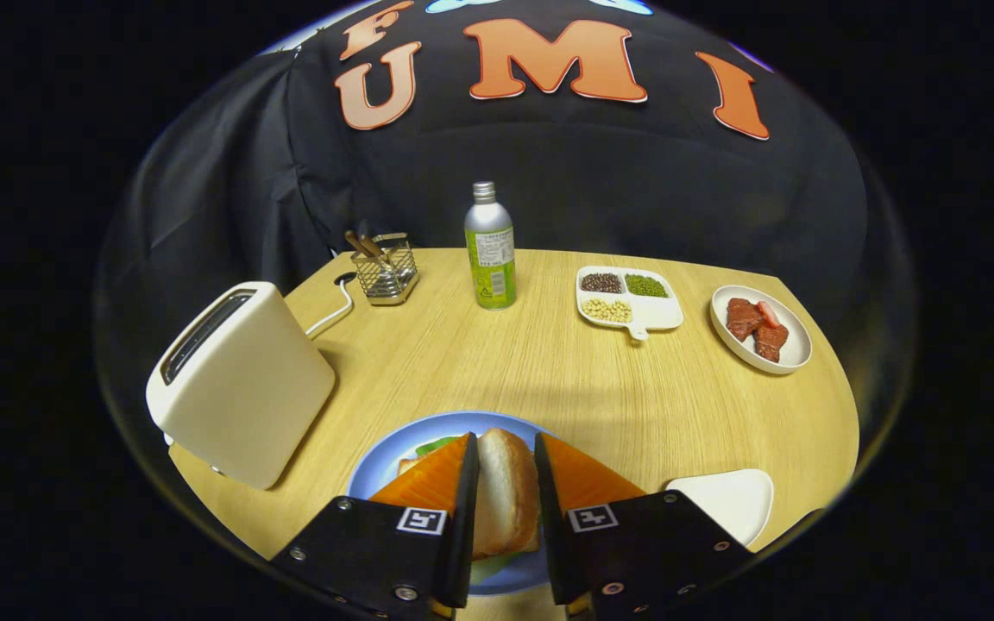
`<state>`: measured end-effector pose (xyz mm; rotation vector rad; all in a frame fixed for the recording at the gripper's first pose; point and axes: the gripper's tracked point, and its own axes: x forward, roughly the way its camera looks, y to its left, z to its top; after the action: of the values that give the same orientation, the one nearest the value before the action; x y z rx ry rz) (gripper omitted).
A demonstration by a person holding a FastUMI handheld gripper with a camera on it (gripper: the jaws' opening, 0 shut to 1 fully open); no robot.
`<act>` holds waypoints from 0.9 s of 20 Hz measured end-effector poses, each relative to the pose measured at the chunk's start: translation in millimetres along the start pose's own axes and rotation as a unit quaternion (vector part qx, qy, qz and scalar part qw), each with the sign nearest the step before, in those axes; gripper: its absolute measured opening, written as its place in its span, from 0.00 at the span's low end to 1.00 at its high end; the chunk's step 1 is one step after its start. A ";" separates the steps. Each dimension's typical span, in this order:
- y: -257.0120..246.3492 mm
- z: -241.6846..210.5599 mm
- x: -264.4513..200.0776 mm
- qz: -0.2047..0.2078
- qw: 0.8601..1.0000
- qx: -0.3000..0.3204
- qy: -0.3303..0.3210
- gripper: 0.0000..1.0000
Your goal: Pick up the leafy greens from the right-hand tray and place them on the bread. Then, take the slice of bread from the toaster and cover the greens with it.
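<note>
the round wooden desk (497, 362) stands against the dark cloth wall. beyond the fingers to the left sits the white toaster (238, 379); far ahead a bottle (490, 250), a divided dish of beans (629, 300) and a plate of meat (760, 328). the gripper (506, 492) has its fingers clamped on the bread slice (506, 500), over greens (437, 446) on the blue plate (428, 431). an empty white tray (726, 500) lies just right.

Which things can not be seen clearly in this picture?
- Greens on the blue plate: mostly hidden by the bread slice and the gripper, gripper view.
- Toaster slot: too dark to see inside.
- Bottle label: too small.
- White tray near the fingers: partly behind the gripper.
</note>
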<state>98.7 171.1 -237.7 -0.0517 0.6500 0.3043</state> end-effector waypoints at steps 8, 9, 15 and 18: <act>-8.9 4.9 -8.3 -0.028 1.000 -0.003 -0.002 0.64; -9.0 7.9 -11.5 -0.031 1.000 -0.003 -0.005 0.72; -10.4 39.5 -35.7 -0.056 0.997 0.001 -0.044 0.98; -7.5 62.5 -53.2 -0.064 0.995 -0.001 -0.073 0.98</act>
<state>97.5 158.8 -156.3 -0.0719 0.4988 0.1831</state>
